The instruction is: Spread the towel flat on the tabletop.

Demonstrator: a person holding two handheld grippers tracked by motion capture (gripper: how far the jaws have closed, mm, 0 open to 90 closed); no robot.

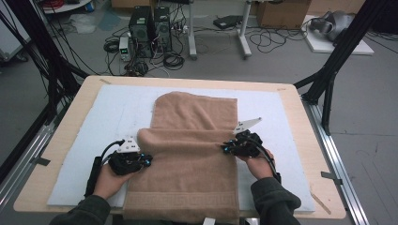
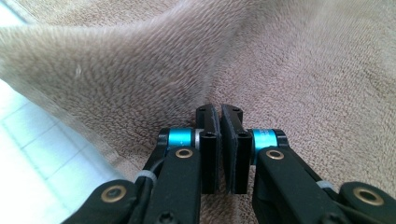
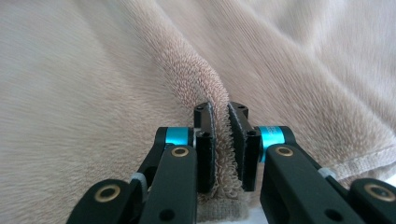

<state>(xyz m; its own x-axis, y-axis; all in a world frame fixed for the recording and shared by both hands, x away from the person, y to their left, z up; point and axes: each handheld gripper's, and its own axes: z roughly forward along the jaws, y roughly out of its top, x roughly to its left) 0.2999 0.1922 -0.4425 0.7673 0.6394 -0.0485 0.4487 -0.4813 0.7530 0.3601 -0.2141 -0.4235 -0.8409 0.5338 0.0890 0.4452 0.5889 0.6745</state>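
A tan towel [image 1: 192, 140] lies lengthwise on the pale blue mat [image 1: 117, 108], and a raised fold runs across its middle. My left gripper [image 1: 145, 161] is at the left end of that fold and my right gripper [image 1: 227, 147] at the right end. In the left gripper view the jaws [image 2: 219, 112] stand almost together, and creases in the towel [image 2: 280, 70] run to their tips. In the right gripper view a ridge of towel [image 3: 93, 93] sits pinched between the pads of the gripper [image 3: 219, 109].
The mat covers most of a wooden table [image 1: 84, 89]. The towel's near hem hangs over the table's front edge. Black frame posts [image 1: 328, 79] stand at both sides. Computer towers [image 1: 150, 30] and cables lie on the floor beyond the far edge.
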